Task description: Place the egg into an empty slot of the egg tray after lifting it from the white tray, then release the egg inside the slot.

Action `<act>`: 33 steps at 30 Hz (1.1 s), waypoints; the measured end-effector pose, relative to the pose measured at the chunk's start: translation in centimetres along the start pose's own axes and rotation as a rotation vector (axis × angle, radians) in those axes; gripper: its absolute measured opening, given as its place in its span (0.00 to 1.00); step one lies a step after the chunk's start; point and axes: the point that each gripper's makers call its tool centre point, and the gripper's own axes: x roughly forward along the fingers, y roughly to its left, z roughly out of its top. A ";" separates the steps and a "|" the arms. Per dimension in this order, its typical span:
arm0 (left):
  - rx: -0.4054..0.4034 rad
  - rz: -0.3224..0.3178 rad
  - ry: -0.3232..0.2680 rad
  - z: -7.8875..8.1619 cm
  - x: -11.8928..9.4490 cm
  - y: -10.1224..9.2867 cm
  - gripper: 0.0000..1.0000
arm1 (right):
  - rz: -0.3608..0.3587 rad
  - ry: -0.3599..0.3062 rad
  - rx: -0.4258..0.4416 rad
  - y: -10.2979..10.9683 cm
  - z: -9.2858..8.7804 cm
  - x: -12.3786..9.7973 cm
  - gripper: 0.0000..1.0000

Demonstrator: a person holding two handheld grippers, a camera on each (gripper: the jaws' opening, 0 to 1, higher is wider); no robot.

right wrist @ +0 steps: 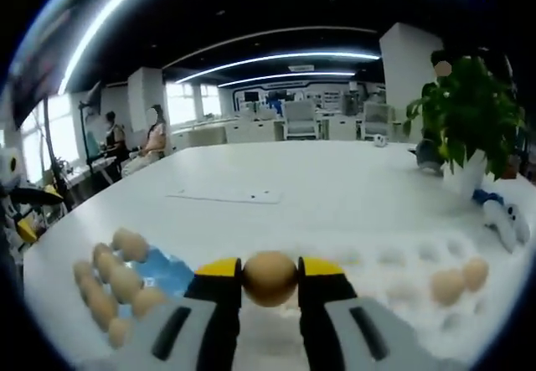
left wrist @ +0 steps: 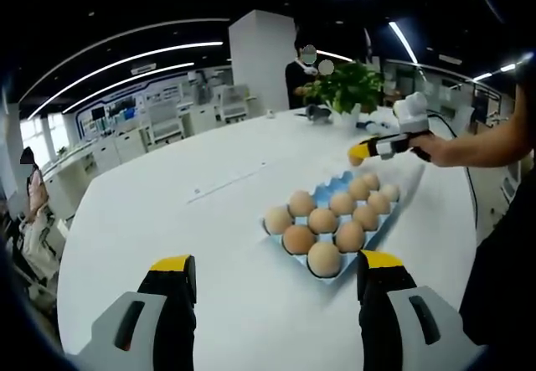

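In the right gripper view, the right gripper [right wrist: 270, 277] has its yellow-tipped fingers [right wrist: 219, 269] closed on a brown egg [right wrist: 270, 278], which sits squeezed between the two pads and raised off the white counter [right wrist: 318, 178]. Below and to the right of the held egg lies the white tray [right wrist: 419, 262], with two more eggs [right wrist: 459, 282] resting in its shallow dimples. To the left is the blue egg tray [right wrist: 167, 272], with a row of eggs along its near edge and blue slots visible beside them. A potted green plant [right wrist: 467, 111] stands on the counter at the right. In the left gripper view, the left gripper [left wrist: 276, 275] hangs above bare counter with its fingers spread wide apart and nothing between them. Ahead of it the egg tray [left wrist: 322, 188] carries brown eggs in most of its slots, and beyond its far end the right gripper [left wrist: 360, 152] appears, held in a person's hand [left wrist: 435, 146], with the egg at its tips, just above the tray's far corner.
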 end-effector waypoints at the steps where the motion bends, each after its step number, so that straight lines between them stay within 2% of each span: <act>1: -0.001 0.001 0.000 0.0 0.0 0.0 0.80 | 0.015 0.000 -0.004 0.4 0.1 0.2 0.25; 19: 0.000 0.006 -0.003 0.0 -0.2 0.0 0.80 | 0.174 0.018 -0.022 7.1 0.2 2.4 0.25; 33: 0.005 0.013 -0.003 0.3 -0.3 0.2 0.80 | 0.260 0.023 -0.026 10.8 0.4 3.9 0.26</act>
